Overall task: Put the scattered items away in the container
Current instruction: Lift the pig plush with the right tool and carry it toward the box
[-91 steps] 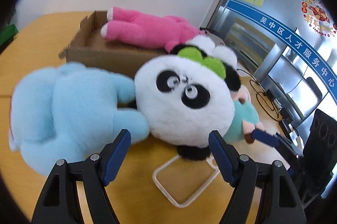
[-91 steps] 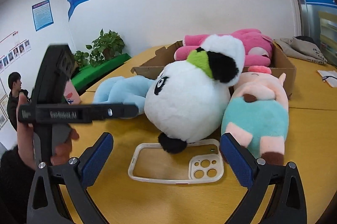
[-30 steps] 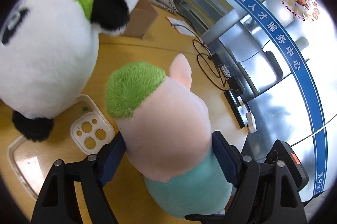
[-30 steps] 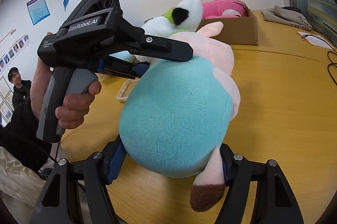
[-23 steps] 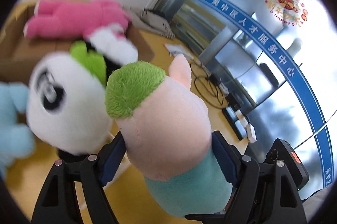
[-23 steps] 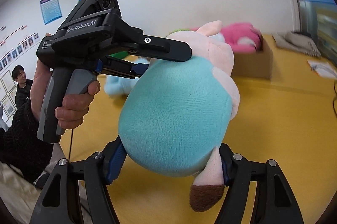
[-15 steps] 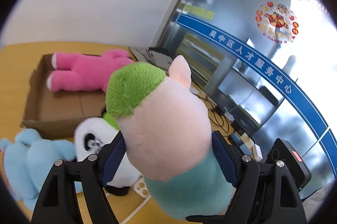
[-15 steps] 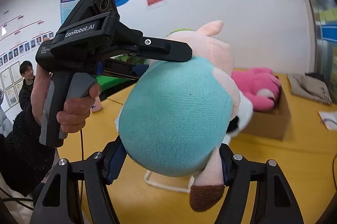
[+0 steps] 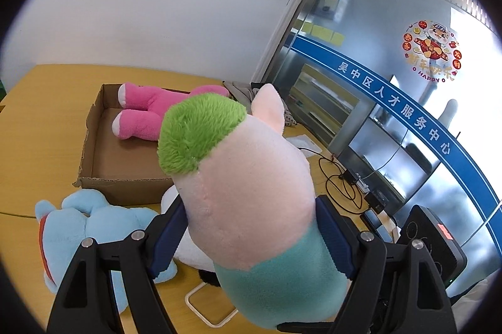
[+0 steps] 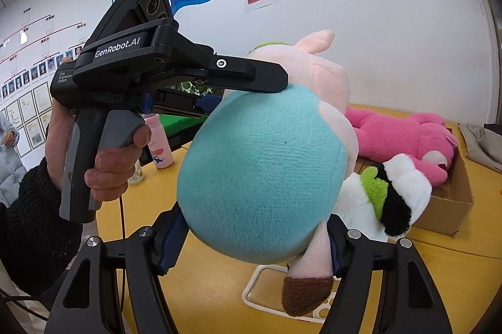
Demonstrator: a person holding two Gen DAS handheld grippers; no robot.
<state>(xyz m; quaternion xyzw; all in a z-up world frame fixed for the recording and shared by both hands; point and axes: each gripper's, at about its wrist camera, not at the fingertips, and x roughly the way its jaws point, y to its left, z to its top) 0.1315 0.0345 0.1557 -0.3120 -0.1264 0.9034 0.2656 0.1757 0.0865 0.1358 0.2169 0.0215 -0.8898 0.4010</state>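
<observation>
Table [image 9: 40, 127] comes first, wide and yellow-brown, with everything else on it or above it. The cardboard box [image 9: 94, 145] sits on it, open on top, and a pink plush toy [image 9: 147, 111] lies inside. In front of the box lie a light blue plush toy [image 9: 84, 227] and a panda plush [image 10: 386, 202], side by side. A clear phone case [image 10: 260, 287] lies flat under the panda's edge, I think, but the view there is partly blocked. Up in the air is the pig plush [image 9: 251, 183], pink with a green tuft and a teal body. The left gripper [image 9: 251, 236] squeezes its pink neck from both sides. The right gripper [image 10: 251, 243] squeezes its teal belly. A hand [image 10: 106, 158] in a black sleeve holds the left gripper's handle.
</observation>
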